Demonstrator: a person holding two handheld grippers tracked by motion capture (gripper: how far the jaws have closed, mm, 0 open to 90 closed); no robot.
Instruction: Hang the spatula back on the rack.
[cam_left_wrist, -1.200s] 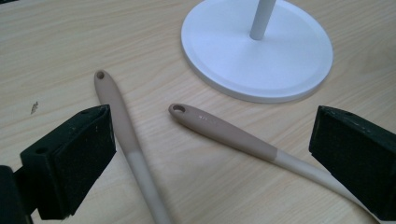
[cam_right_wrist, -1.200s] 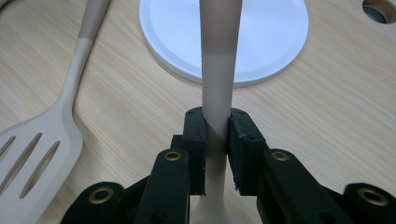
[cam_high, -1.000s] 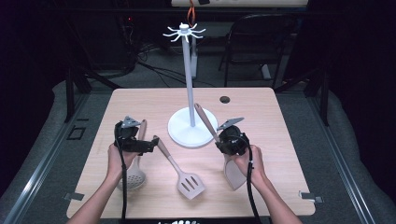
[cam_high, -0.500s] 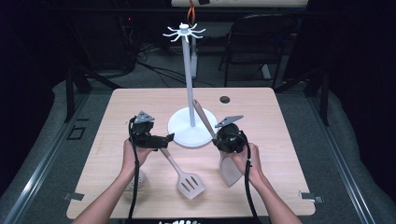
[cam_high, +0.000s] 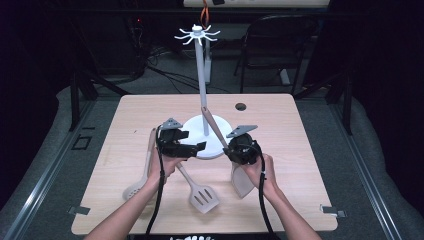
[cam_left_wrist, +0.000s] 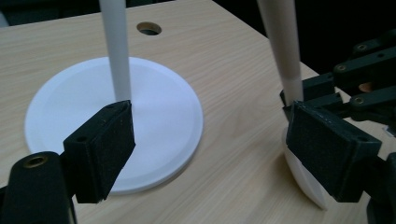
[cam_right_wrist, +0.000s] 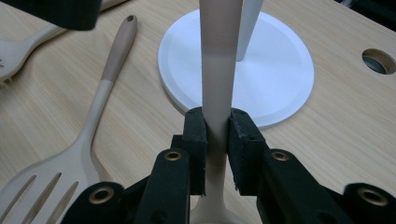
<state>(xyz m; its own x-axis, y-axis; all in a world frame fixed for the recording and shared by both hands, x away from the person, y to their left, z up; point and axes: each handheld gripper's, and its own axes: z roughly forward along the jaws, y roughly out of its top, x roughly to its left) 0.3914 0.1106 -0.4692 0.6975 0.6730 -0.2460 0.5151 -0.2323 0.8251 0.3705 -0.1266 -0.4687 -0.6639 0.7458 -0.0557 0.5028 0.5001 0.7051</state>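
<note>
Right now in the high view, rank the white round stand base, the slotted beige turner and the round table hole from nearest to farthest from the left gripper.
1. White round stand base: just right of the left gripper.
2. Slotted beige turner: lying flat toward the person.
3. Round table hole: near the far edge, to the right.

In the high view, the left tool (cam_high: 192, 142) has moved rightward from the frame's left-centre to the white stand base (cam_high: 192, 126), uncovering the slotted spoon (cam_high: 142, 172). Its jaws have just been closing, nothing between them.
</note>
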